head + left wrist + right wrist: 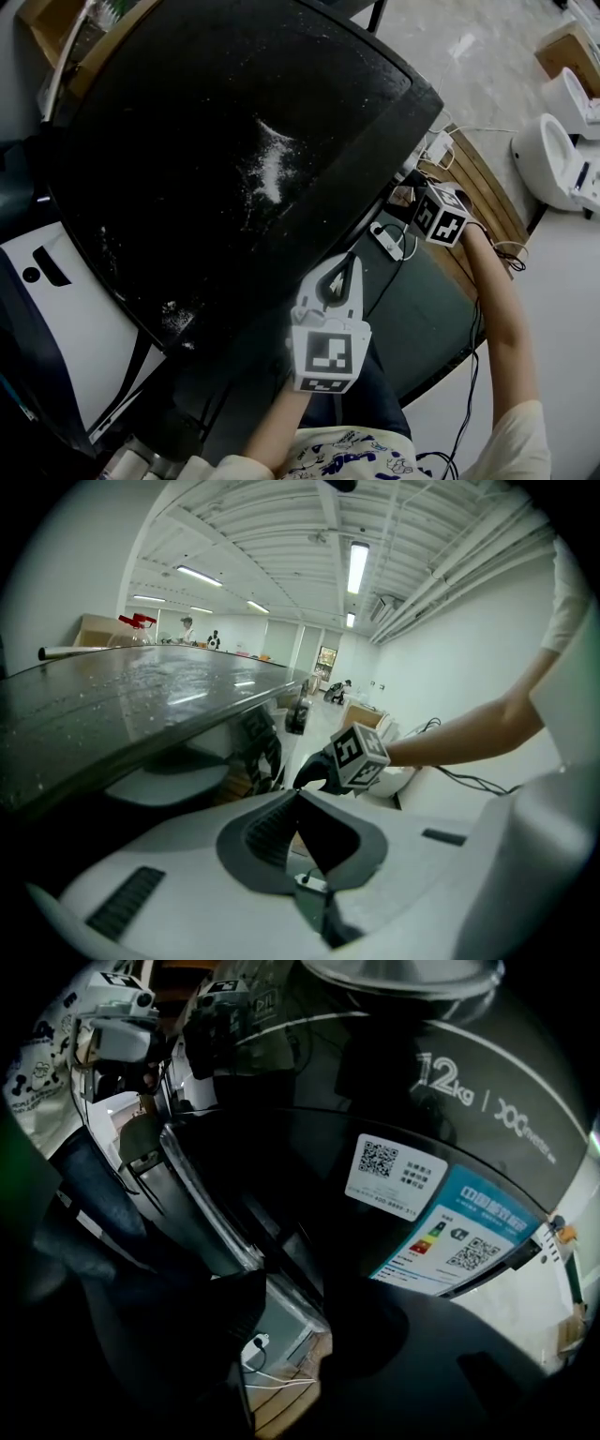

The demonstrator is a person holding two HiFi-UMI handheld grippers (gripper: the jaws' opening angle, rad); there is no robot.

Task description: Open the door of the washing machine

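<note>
- Right gripper (292, 1321): jaws apart with nothing clamped, pointing down the washing machine's (234, 141) front, close to the door's (309, 1185) edge.
- Left gripper (298, 794): jaws together and empty, beside the top's front edge.
- The door looks shut; gripping it and pulling it open remain.

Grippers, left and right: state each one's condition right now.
Left gripper: closed, empty.
Right gripper: open, holding nothing.

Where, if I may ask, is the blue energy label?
In the right gripper view, the blue energy label sits right of centre on the washing machine, beside the white QR sticker.
</note>
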